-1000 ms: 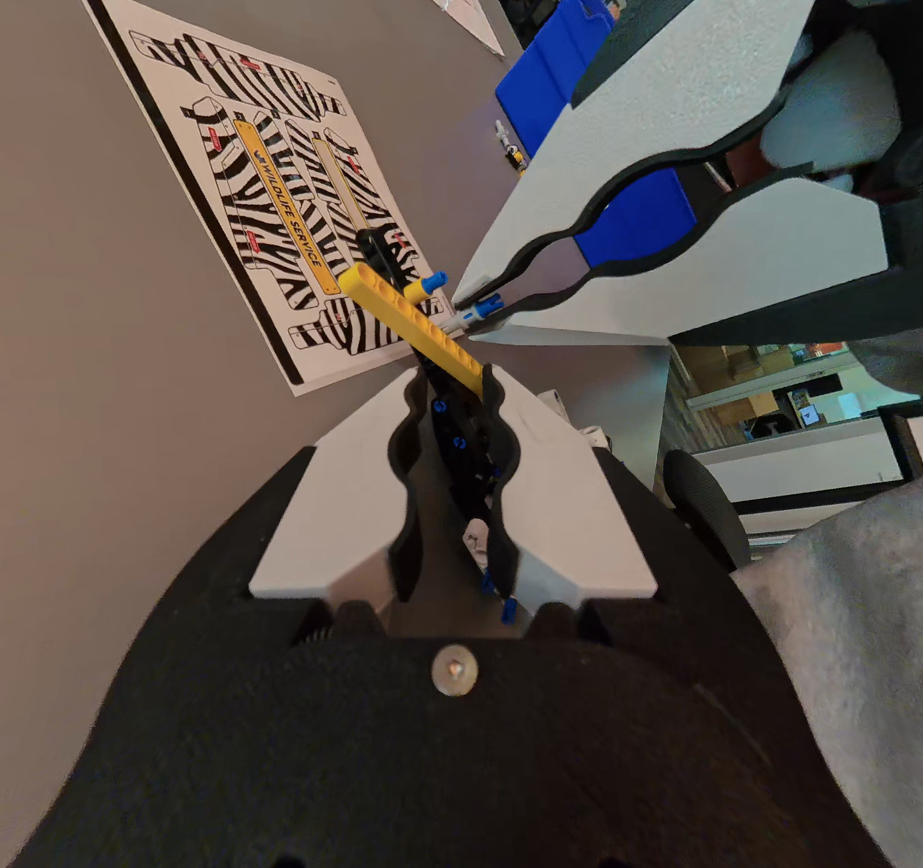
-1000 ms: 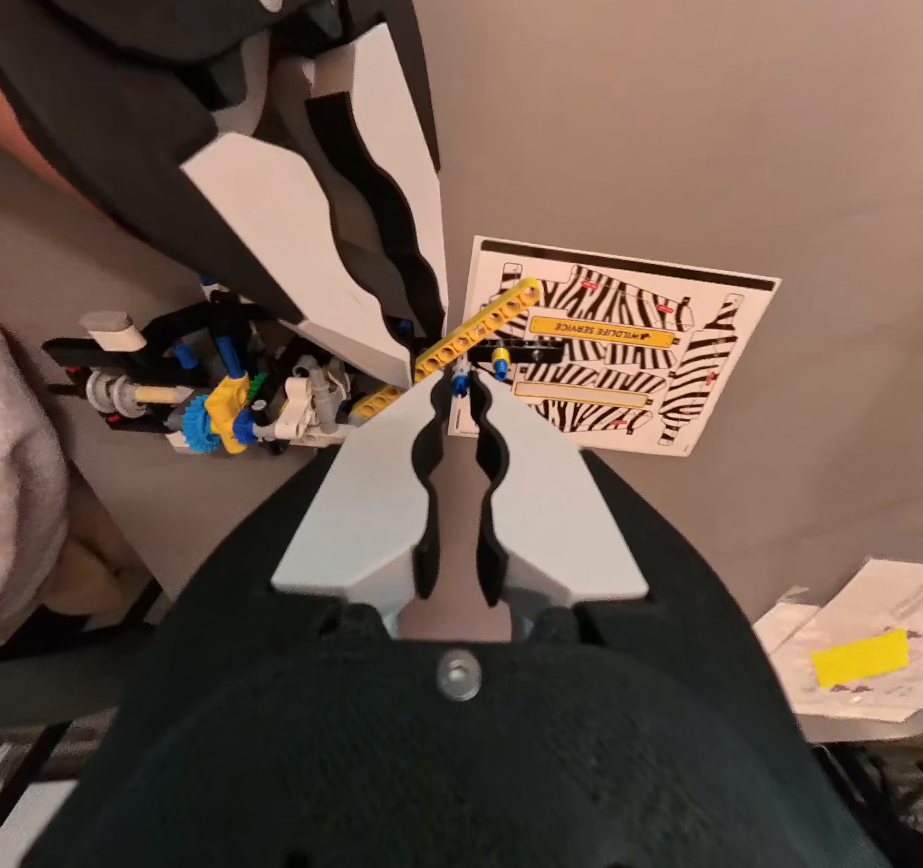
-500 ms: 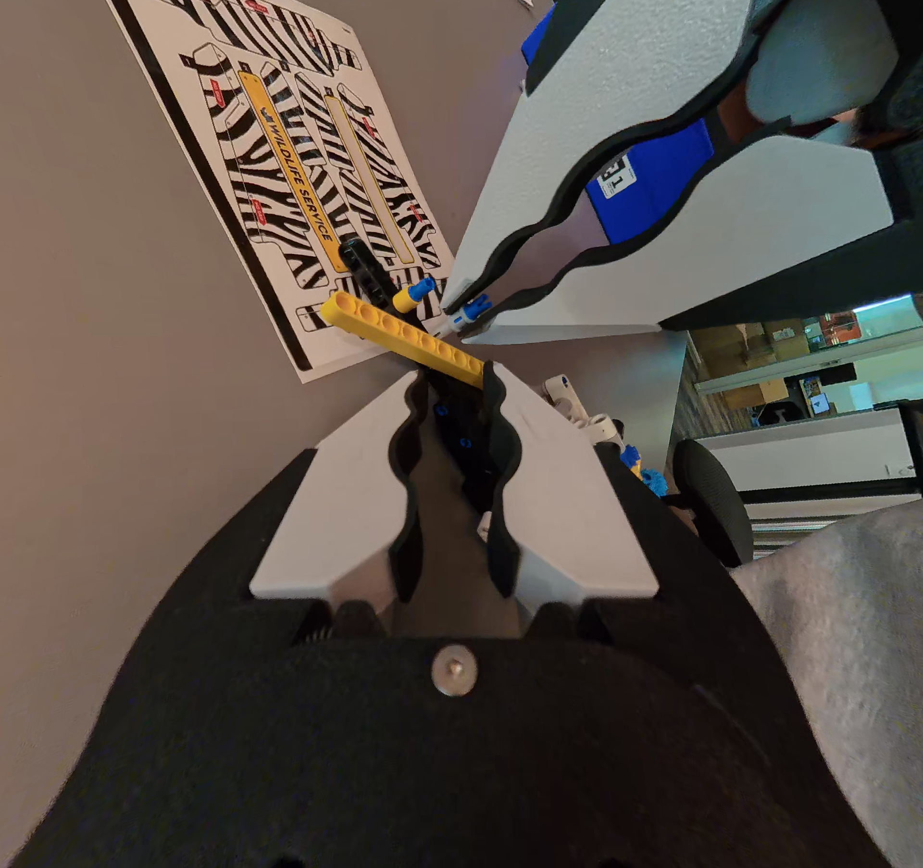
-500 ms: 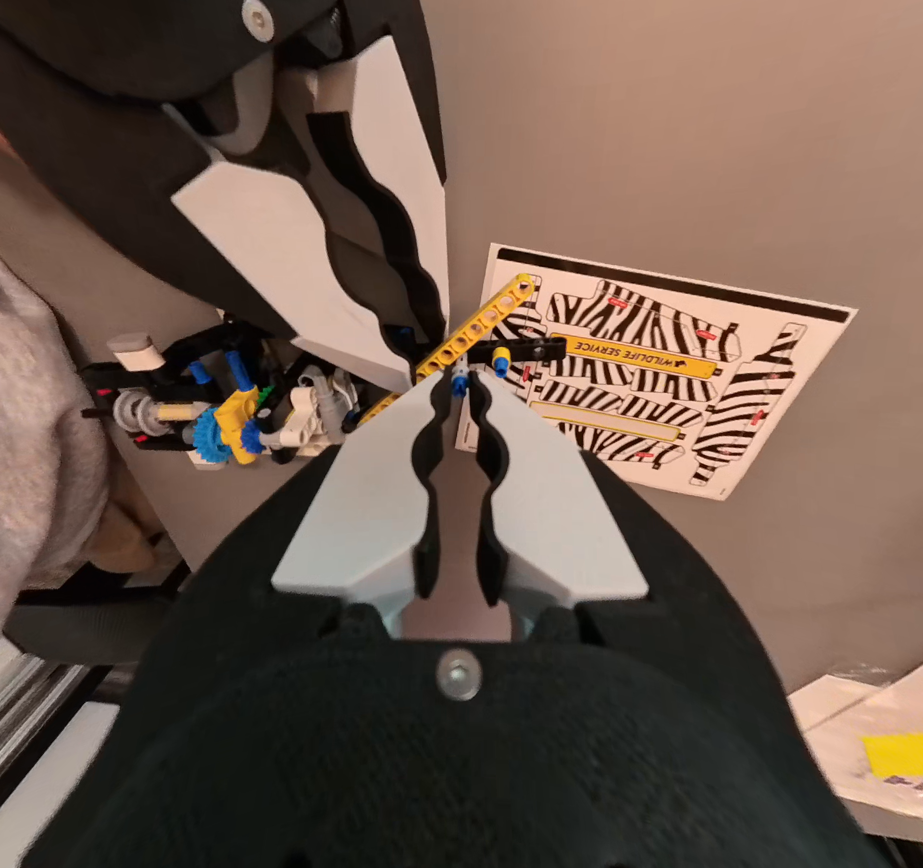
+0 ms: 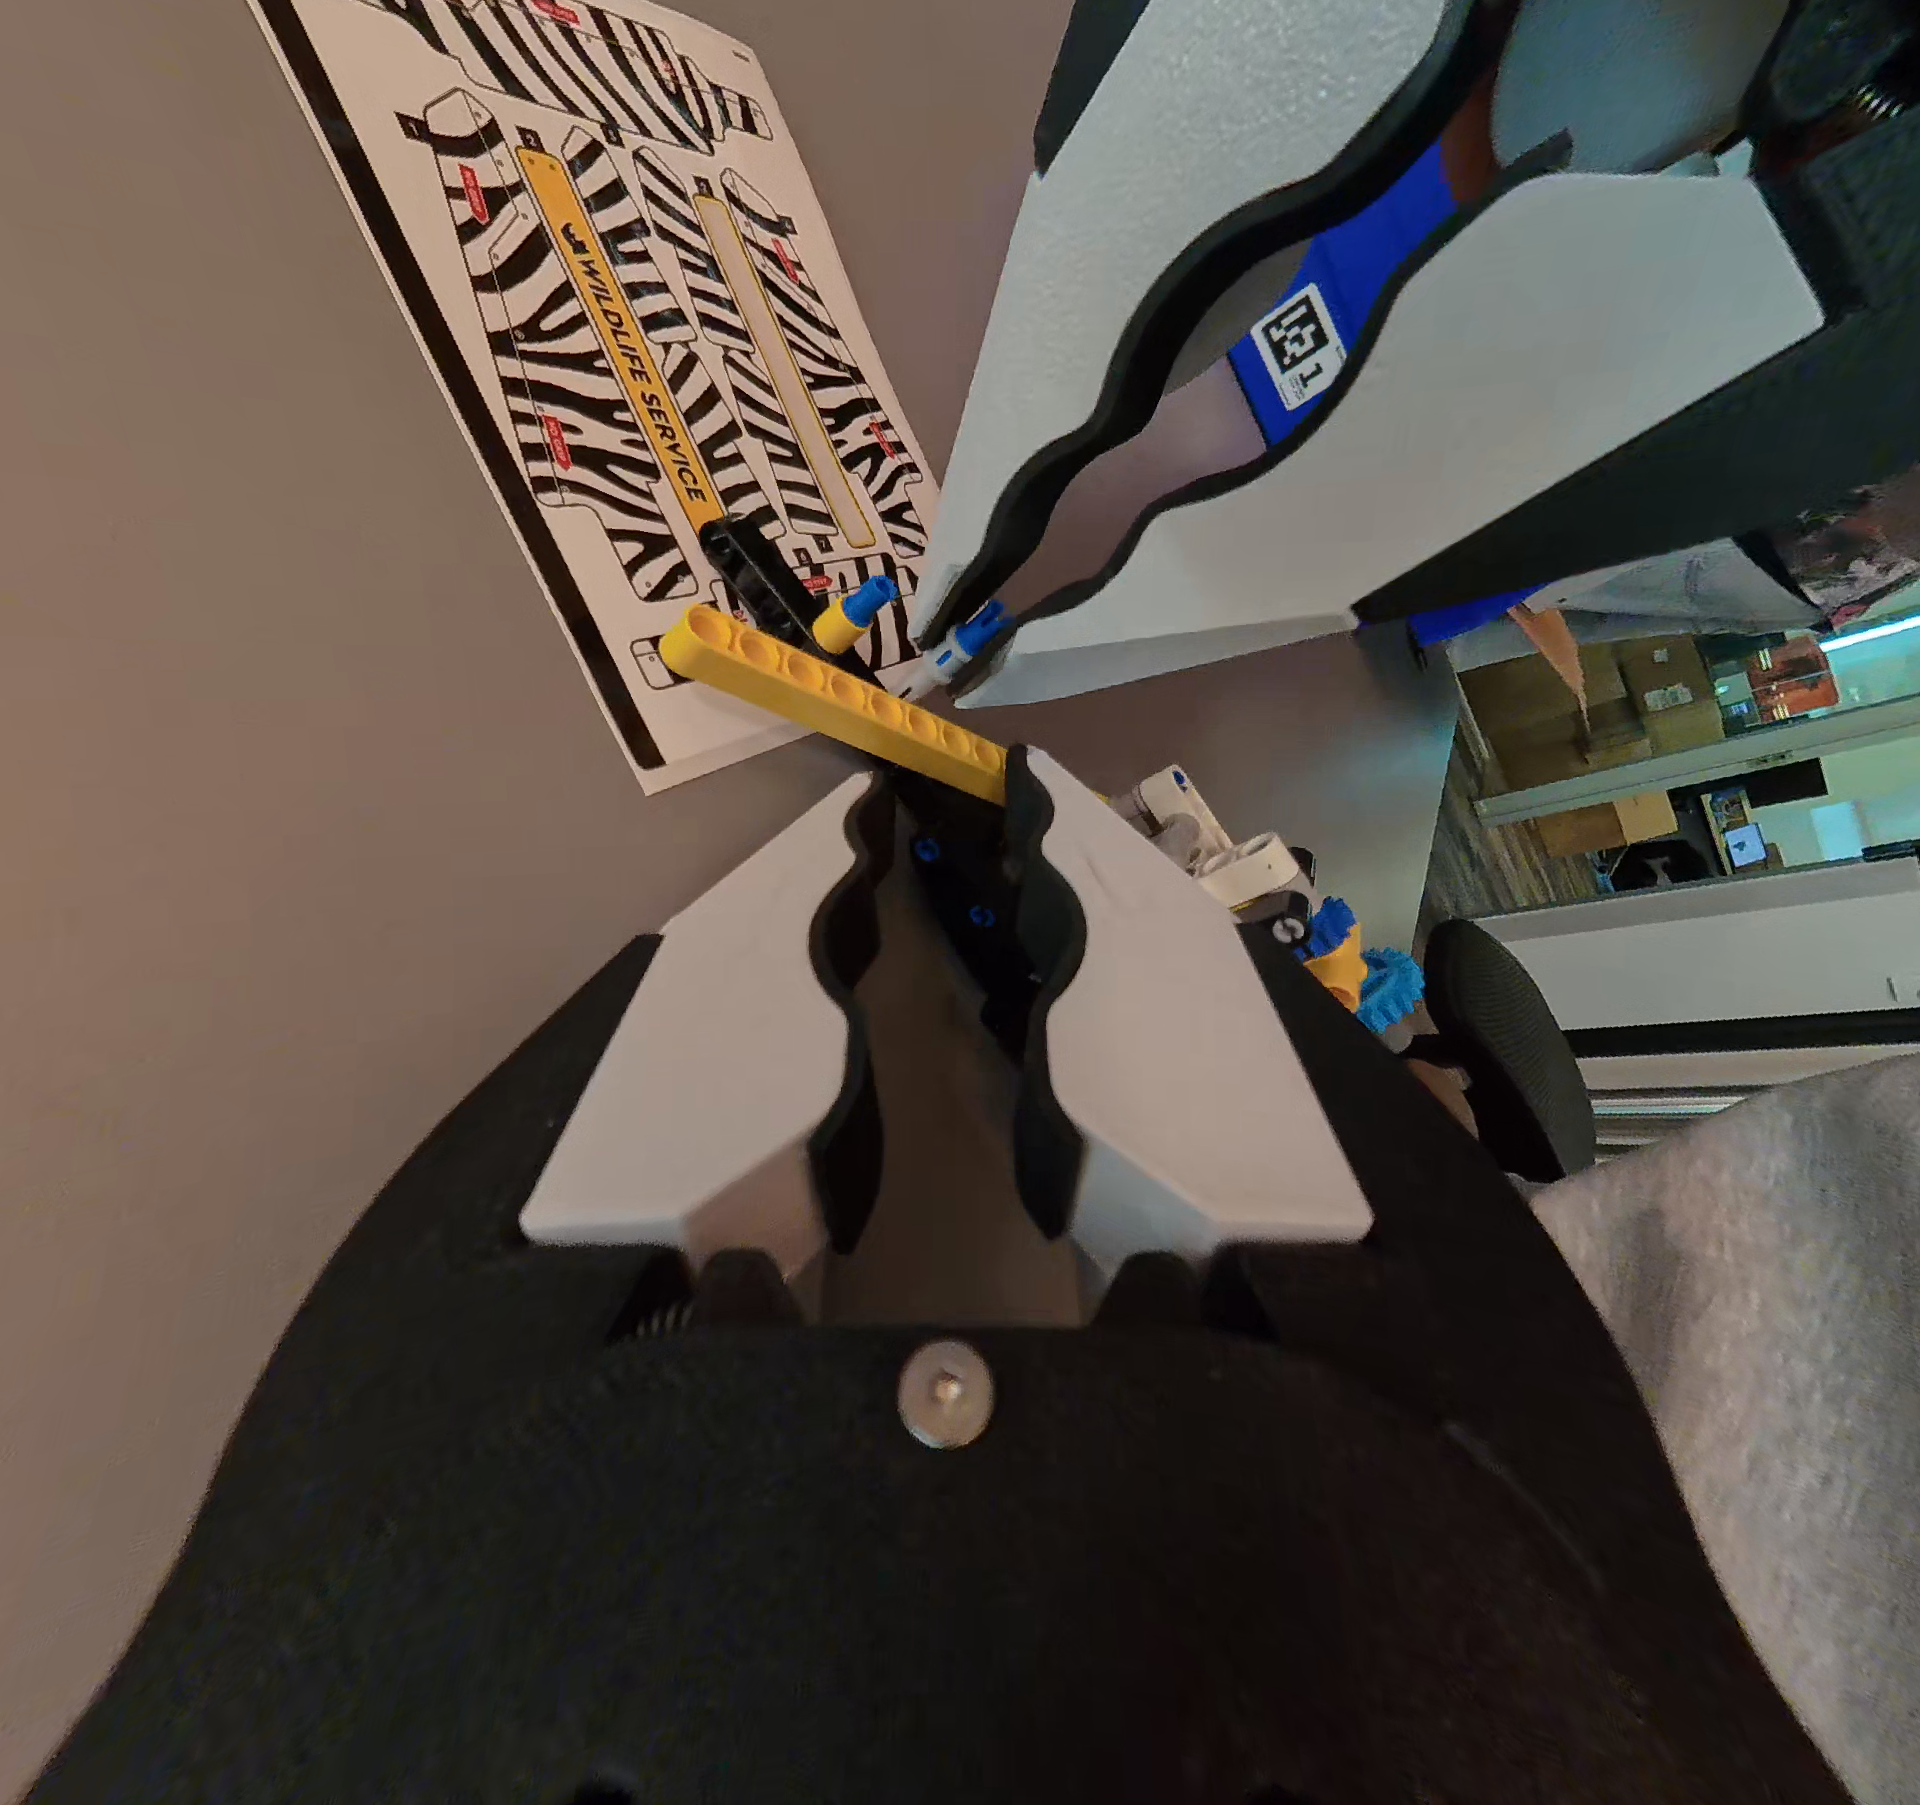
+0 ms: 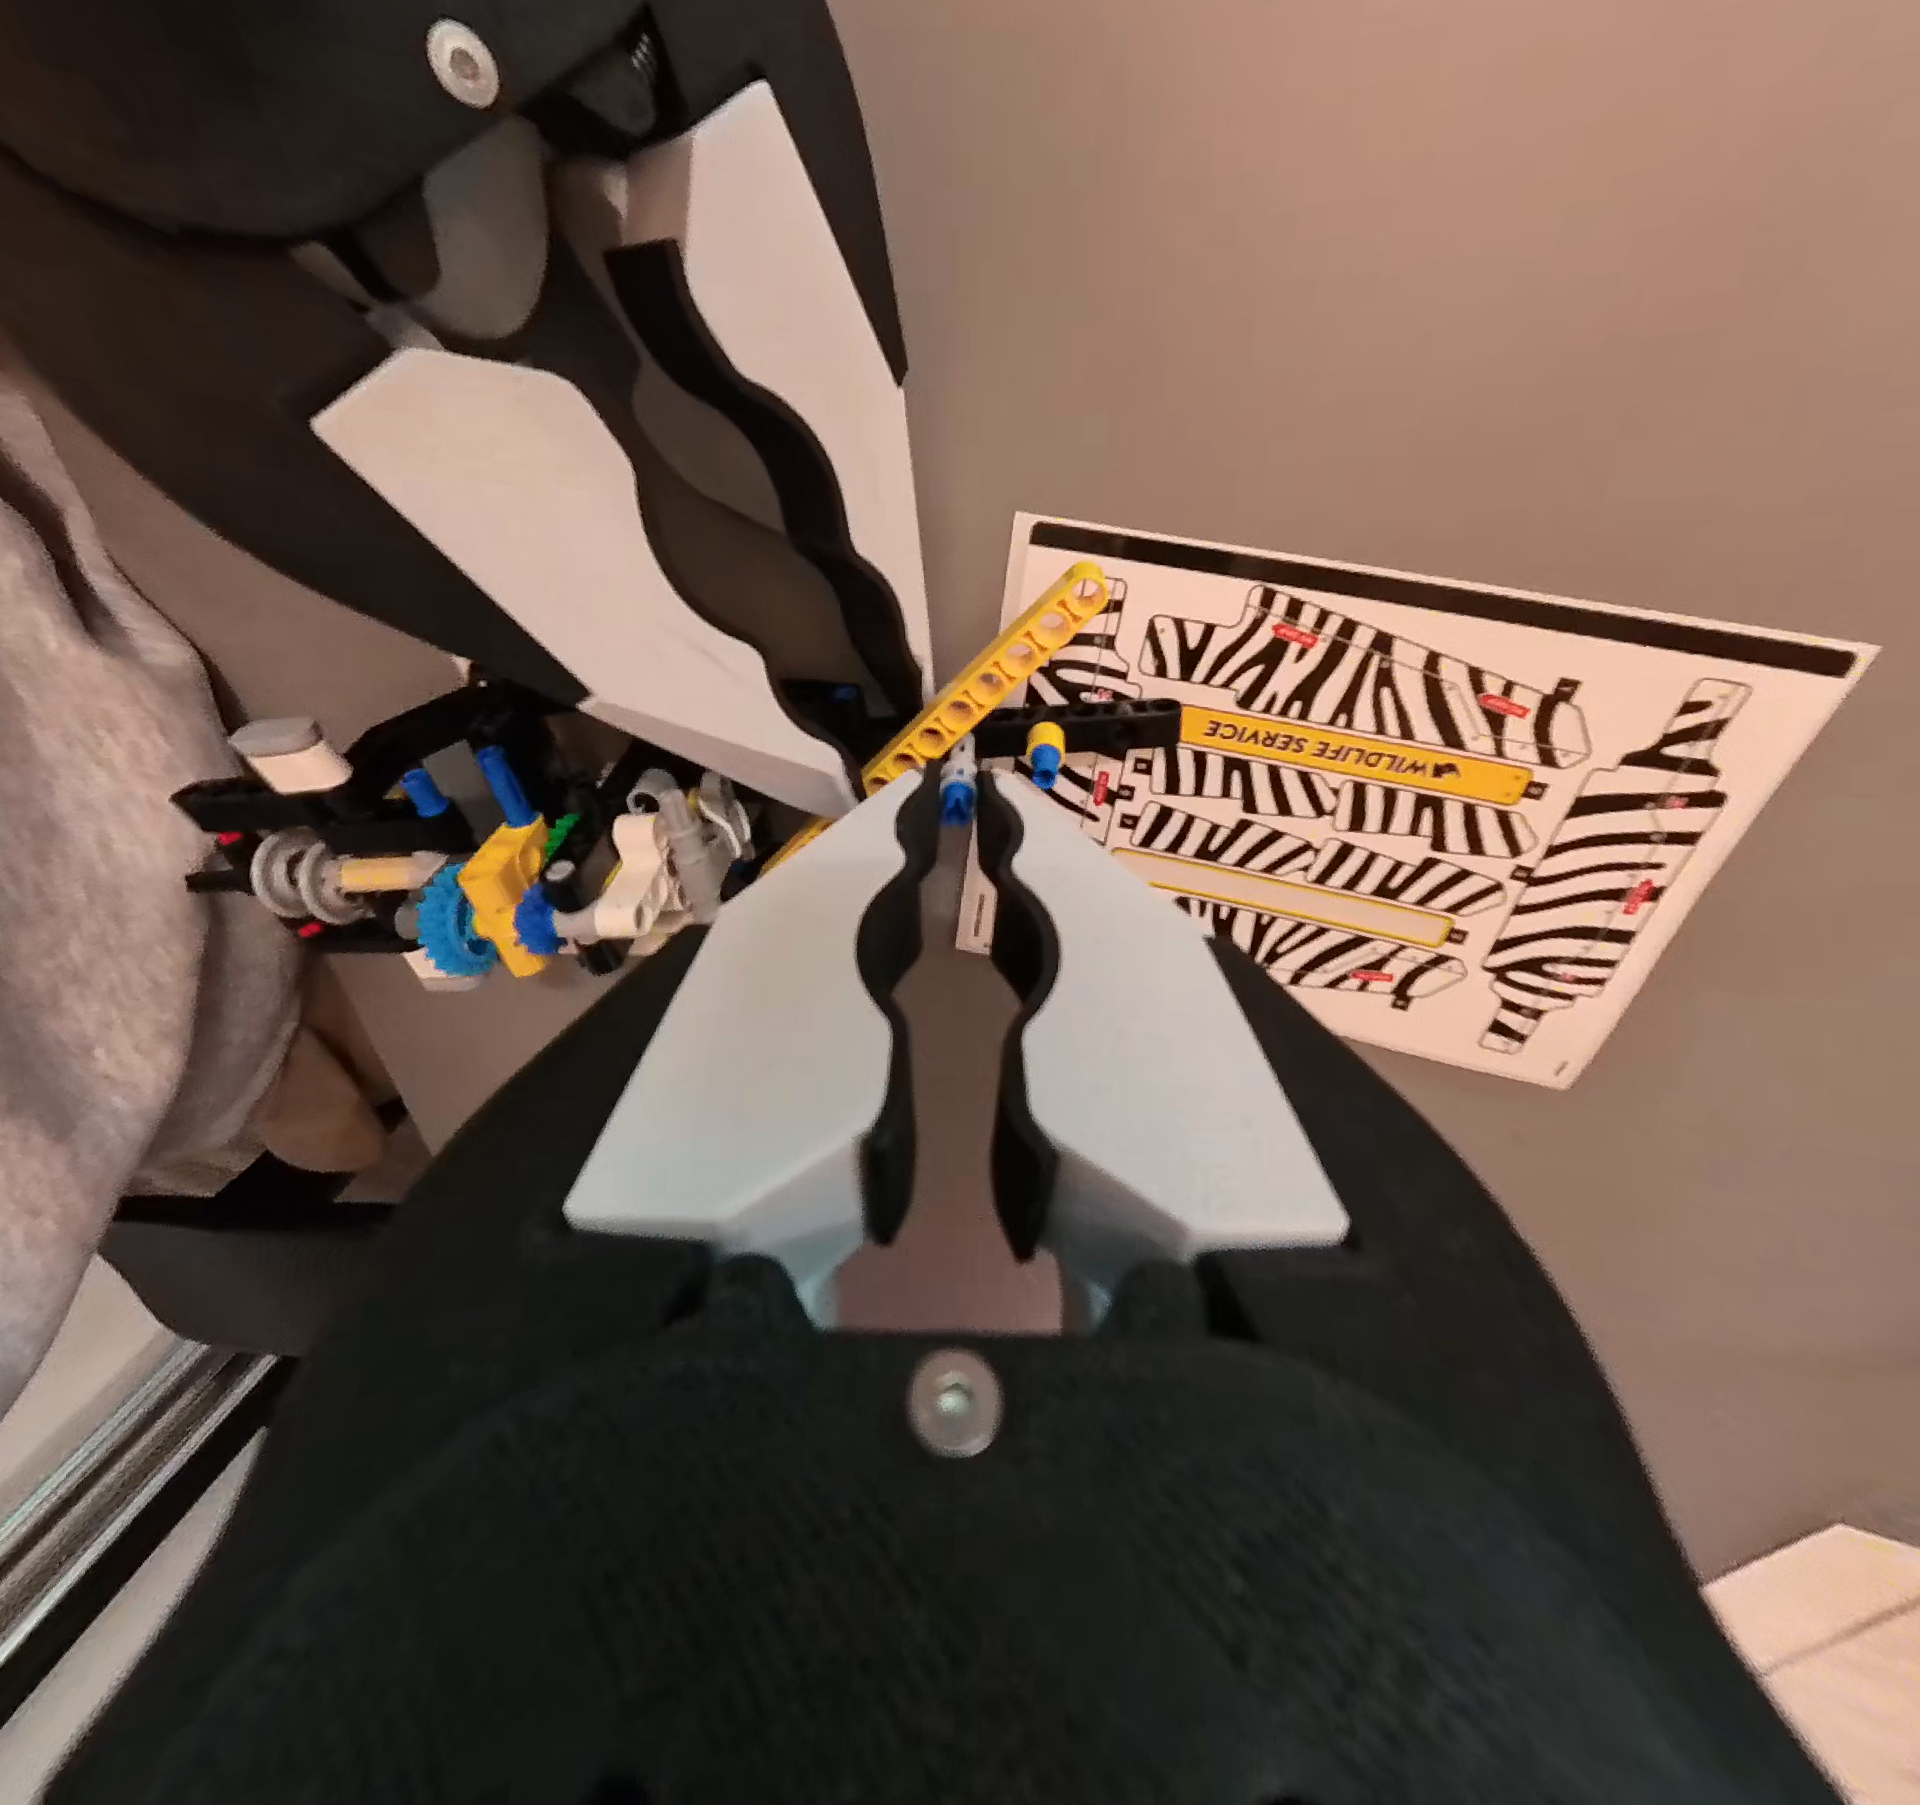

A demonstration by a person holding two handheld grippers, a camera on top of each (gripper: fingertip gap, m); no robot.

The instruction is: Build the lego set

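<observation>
My left gripper (image 5: 951,779) is shut on a lego assembly: a long yellow beam (image 5: 831,685) sticks out past its tips, joined to a black beam (image 5: 758,576) that carries a yellow-and-blue pin (image 5: 852,612). The rest of the assembly (image 6: 499,862), with blue gears and white and black parts, hangs behind the left gripper (image 6: 883,716) in the right wrist view. My right gripper (image 6: 956,789) is shut on a small blue-and-white pin (image 6: 956,787). The pin's tip is at the side of the yellow beam (image 6: 997,675), next to the black beam (image 6: 1101,721).
A zebra-striped sticker sheet (image 5: 623,301) lies on the grey table beneath the parts; it also shows in the right wrist view (image 6: 1455,820). A blue box with a square marker tag (image 5: 1299,353) is behind the right gripper. A grey sleeve (image 5: 1714,1340) and an office chair (image 5: 1507,1049) are at the right. My two grippers' fingertips are within a few centimetres of each other.
Both grippers have shifted together over the table and the yellow beam has tilted flatter in the left view. The pin stays at the beam. Both grips are unchanged.
</observation>
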